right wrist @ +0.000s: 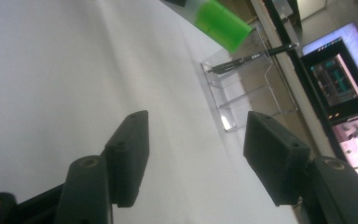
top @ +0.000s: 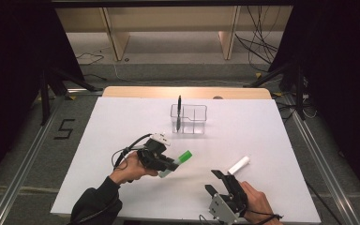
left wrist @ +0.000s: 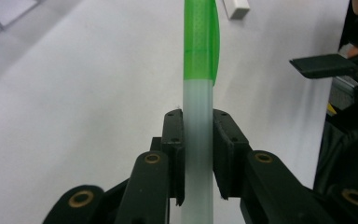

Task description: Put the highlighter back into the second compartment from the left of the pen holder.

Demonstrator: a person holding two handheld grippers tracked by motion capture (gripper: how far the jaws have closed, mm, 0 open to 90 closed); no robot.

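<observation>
My left gripper (top: 168, 165) is shut on a marker with a pale translucent barrel and a green cap (top: 184, 157), lifted over the middle of the white table (top: 122, 122). In the left gripper view both pads clamp the barrel (left wrist: 197, 140), and the green cap (left wrist: 200, 42) points away from me. My right gripper (top: 214, 182) is near the front edge at the right, open with nothing between its jaws (right wrist: 193, 135). A white cylinder (top: 239, 165) lies on the table just beyond it. The green cap (right wrist: 223, 21) also shows at the top of the right gripper view.
A clear plastic organizer (top: 194, 119) stands at the back middle of the table with a black pen (top: 179, 111) upright in its left compartment; it is seen again as the organizer (right wrist: 247, 88) and pen (right wrist: 251, 58). Dark curtains and cables surround the table.
</observation>
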